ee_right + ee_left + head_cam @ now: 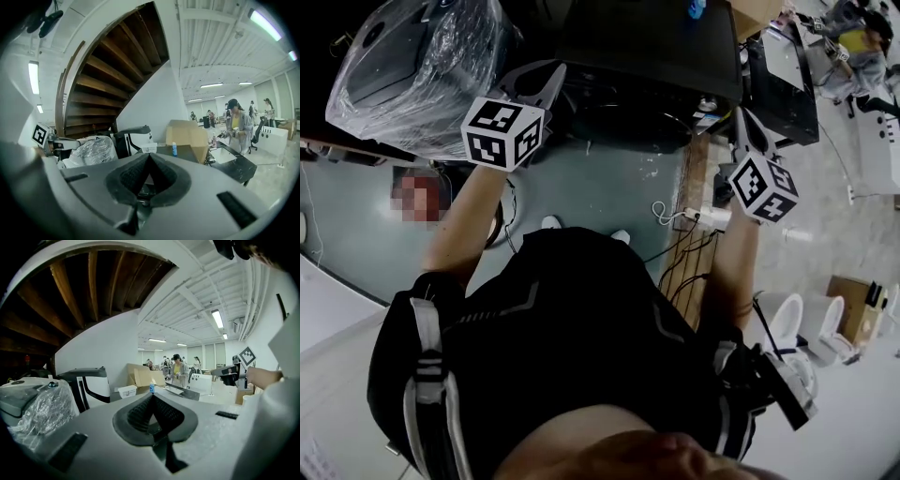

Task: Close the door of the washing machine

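A wooden staircase rises ahead. A dark box stands before me, with a plastic-wrapped machine at its left. Where the washing machine door is, I cannot tell. My left gripper and right gripper are both closed and empty. A blue bottle stands on the box.

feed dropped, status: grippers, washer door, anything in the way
Left gripper shut, empty. Right gripper shut, empty. Washer door not made out. Wrapped appliance ahead left.
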The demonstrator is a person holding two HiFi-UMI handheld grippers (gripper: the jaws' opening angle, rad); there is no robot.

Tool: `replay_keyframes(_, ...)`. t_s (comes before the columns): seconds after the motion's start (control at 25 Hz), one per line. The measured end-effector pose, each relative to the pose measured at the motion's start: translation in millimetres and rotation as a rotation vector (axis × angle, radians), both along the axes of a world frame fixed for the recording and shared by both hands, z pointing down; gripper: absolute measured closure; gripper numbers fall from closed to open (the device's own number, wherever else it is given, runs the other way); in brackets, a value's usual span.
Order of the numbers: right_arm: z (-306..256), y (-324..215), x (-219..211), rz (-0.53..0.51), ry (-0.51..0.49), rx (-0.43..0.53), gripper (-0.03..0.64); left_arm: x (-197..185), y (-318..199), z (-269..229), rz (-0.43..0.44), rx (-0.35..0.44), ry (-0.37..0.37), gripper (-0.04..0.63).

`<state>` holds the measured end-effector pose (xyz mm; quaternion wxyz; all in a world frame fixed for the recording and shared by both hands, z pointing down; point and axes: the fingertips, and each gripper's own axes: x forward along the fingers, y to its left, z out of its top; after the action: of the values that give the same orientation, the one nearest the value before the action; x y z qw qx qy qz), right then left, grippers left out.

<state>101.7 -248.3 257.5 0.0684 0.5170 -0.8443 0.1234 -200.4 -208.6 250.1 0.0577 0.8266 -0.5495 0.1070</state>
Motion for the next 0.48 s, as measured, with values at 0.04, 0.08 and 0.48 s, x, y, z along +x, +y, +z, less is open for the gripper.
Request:
replay_keyframes(0.04,-8,2,-5,0.006,-0.011,0.016,0.612,-7,0,-4,0.002,0.007,-0.005,0.592)
replay_keyframes(0.08,-16,4,-11,0.011,-0.020,0.029,0.612,-13,1,-8,0.006,0.019,-0.012,0.592)
replay_keyframes(0.48,-67,32,-62,0.007,-0.012,0.123,0.612,-64,15,-46,-0.029,0.136,0.016,0.592)
